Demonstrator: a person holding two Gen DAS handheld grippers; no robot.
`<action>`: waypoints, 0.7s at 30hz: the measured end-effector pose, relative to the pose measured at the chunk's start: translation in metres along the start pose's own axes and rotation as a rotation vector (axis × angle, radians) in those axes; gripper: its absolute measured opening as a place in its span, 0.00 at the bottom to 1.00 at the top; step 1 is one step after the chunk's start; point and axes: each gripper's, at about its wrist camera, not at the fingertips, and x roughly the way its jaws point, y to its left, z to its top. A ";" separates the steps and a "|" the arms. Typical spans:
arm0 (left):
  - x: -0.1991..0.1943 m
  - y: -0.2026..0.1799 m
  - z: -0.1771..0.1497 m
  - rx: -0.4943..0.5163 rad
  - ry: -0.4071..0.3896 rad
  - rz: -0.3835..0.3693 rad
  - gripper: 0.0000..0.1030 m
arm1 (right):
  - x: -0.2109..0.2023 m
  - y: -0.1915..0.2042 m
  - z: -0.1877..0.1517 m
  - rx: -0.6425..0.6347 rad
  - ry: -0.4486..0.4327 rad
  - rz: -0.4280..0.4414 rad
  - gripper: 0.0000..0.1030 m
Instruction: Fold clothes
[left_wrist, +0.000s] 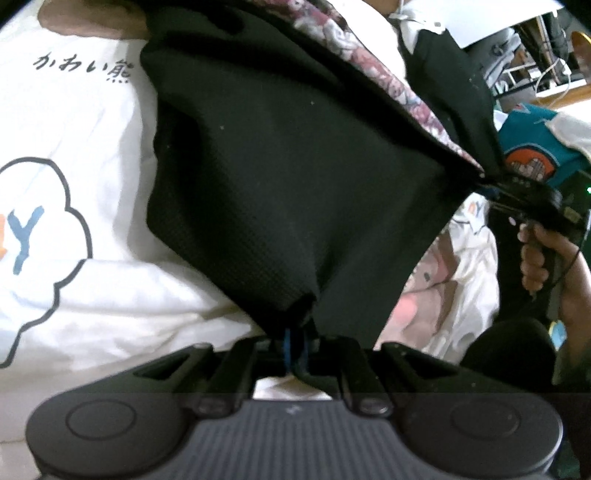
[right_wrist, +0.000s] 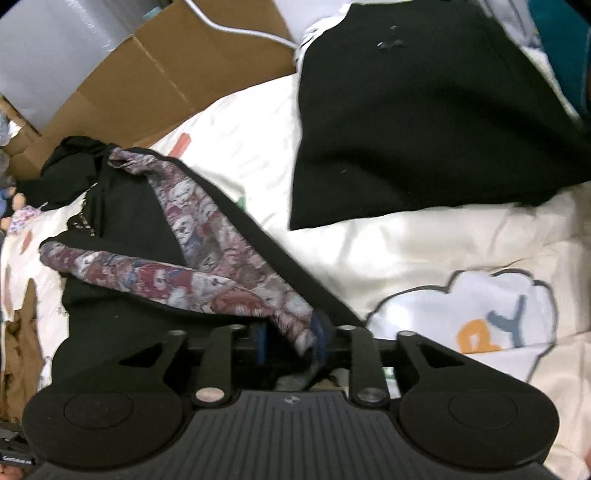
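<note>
Blanket (left_wrist: 85, 206): white and soft, with a cloud picture, letters and some writing on it. It lies under all the clothes. In the right view (right_wrist: 424, 251) it fills the middle and the right side.

Black cloth (left_wrist: 288, 177): big and dark, with a band of little faces (left_wrist: 373, 70) along one edge. It is lifted off the blanket and stretched between the two grippers. In the right view (right_wrist: 122, 221) its far end lies bunched on the blanket at the left, and the band (right_wrist: 207, 273) runs down to the fingers.

Other black cloth (right_wrist: 424, 122): flat on the blanket, up at the right, apart from the held one.

Box (right_wrist: 155, 70): brown cardboard, behind the blanket at the top left.

Teal cloth (left_wrist: 532, 151): blue-green with a round orange picture, lying past the right gripper.

Left gripper (left_wrist: 295, 350): fingers closed tight on a corner of the black cloth, at the bottom middle of the left view.

Right gripper (right_wrist: 291, 338): fingers pinching the edge with the band. From the left view (left_wrist: 496, 184) it is off to the right, pulling the cloth to a point.

Hand (left_wrist: 543, 258): wrapped around the right gripper's handle.
</note>
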 end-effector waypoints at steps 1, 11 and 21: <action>0.000 -0.002 -0.001 0.001 -0.002 0.009 0.14 | -0.002 -0.001 0.000 0.001 -0.002 -0.001 0.36; -0.009 -0.003 -0.004 0.024 -0.017 0.104 0.22 | -0.022 0.004 -0.003 -0.061 -0.030 -0.036 0.36; -0.025 0.009 -0.004 0.049 -0.061 0.181 0.26 | -0.038 0.017 -0.001 -0.101 -0.064 -0.085 0.36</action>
